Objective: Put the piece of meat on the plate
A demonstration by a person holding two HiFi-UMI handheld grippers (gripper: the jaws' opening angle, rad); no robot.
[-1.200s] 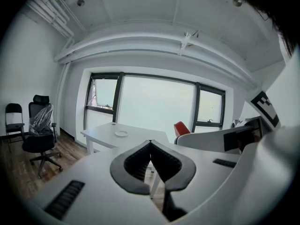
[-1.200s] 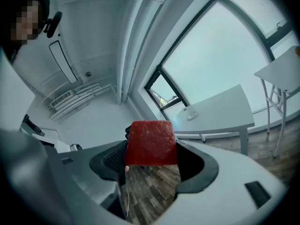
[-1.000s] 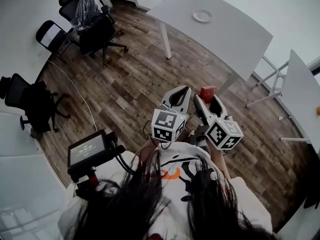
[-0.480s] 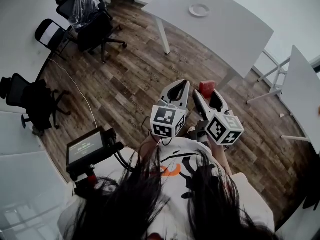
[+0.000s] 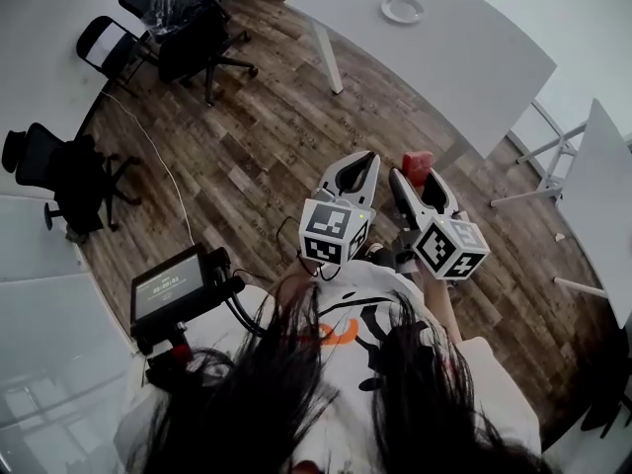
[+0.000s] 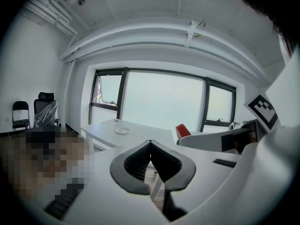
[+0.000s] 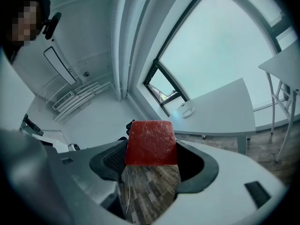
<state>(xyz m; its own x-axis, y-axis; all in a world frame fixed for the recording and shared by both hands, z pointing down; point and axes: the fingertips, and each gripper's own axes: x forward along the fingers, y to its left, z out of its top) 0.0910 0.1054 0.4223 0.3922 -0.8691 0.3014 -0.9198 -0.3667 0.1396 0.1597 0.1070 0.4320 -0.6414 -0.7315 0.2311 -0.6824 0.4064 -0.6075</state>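
A red slab of meat (image 7: 151,143) is clamped between the jaws of my right gripper (image 7: 152,146); in the head view the meat (image 5: 417,163) sticks out at the tip of the right gripper (image 5: 419,174), held over the wooden floor. My left gripper (image 5: 356,171) is beside it, jaws shut with nothing between them, as the left gripper (image 6: 150,143) view shows. A small white plate (image 5: 402,9) lies on the white table (image 5: 464,57) ahead, some way from both grippers. That plate (image 6: 122,130) also appears in the left gripper view and the plate (image 7: 186,110) in the right gripper view.
Black office chairs (image 5: 188,42) stand at the upper left and another chair (image 5: 69,188) at the left. A second white table (image 5: 604,205) is at the right edge. A monitor device (image 5: 170,292) sits on a rig at the person's left. A thin cable (image 5: 163,196) runs over the floor.
The view has shifted a little; the table and plate sit slightly differently in the frame. Both grippers keep the same pose, and the meat stays in the right one.
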